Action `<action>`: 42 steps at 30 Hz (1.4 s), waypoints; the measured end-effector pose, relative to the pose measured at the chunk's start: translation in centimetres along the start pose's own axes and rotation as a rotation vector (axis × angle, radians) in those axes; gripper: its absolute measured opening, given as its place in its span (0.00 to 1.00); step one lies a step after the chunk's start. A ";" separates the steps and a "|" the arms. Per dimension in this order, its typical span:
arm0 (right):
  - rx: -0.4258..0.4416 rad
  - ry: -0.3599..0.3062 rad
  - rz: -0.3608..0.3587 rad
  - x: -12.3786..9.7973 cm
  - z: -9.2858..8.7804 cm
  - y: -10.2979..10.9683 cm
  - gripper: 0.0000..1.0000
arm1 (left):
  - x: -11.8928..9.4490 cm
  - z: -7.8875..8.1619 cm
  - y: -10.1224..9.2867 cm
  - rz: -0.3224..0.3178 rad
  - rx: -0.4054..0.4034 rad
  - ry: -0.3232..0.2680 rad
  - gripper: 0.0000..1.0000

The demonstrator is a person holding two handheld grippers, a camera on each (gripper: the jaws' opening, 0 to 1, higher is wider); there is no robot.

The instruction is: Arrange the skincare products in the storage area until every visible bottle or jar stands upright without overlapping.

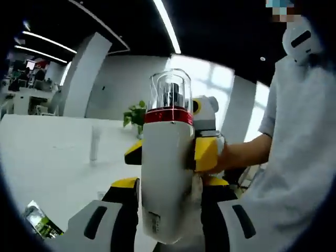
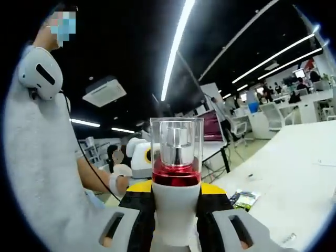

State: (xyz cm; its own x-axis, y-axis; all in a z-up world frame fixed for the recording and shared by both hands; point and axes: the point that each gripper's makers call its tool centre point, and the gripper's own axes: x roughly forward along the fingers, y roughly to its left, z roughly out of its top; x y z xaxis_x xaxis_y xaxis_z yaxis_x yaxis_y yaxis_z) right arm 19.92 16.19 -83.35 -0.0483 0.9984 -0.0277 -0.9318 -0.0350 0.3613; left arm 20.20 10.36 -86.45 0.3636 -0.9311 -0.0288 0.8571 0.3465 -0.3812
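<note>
left claw [image 1: 167,202] clamped, right claw [image 2: 176,218] too — raised

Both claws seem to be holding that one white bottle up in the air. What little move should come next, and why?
Probably lower the white bottle toward the white table. It is upright, clamped between the left claw, with the right claw gripping it too, so it stands on nothing yet.

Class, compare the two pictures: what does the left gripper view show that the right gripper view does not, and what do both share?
Left gripper view alone: a potted plant and a slim clear bottle standing on the white table.

Right gripper view alone: a ceiling air unit and office chairs at far desks.

Both: the white bottle with red band and clear cap, held between the left tongs and right tongs, and a green packet.
</note>
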 end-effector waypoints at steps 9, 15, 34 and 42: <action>0.033 0.008 0.116 0.5 -0.2 1.9 0.24 | -0.1 -0.4 -0.9 -0.053 -0.030 -0.025 0.30; 0.045 0.001 0.127 0.6 -0.3 1.8 0.24 | -0.4 0.0 -1.5 -0.082 -0.010 -0.039 0.30; -0.010 -0.059 -0.065 0.9 1.7 -1.3 0.25 | 0.5 1.2 2.0 0.160 0.011 -0.008 0.30; -0.031 -0.067 -0.134 0.6 2.0 -2.1 0.26 | 0.7 1.3 3.0 0.223 0.029 0.011 0.30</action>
State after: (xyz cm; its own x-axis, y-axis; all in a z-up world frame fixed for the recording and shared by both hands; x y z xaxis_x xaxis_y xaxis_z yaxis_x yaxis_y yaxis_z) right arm 22.60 16.99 -82.31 0.1006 0.9949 -0.0110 -0.9388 0.0986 0.3300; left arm 23.50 10.85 -86.41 0.5409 -0.8325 -0.1199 0.7664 0.5466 -0.3376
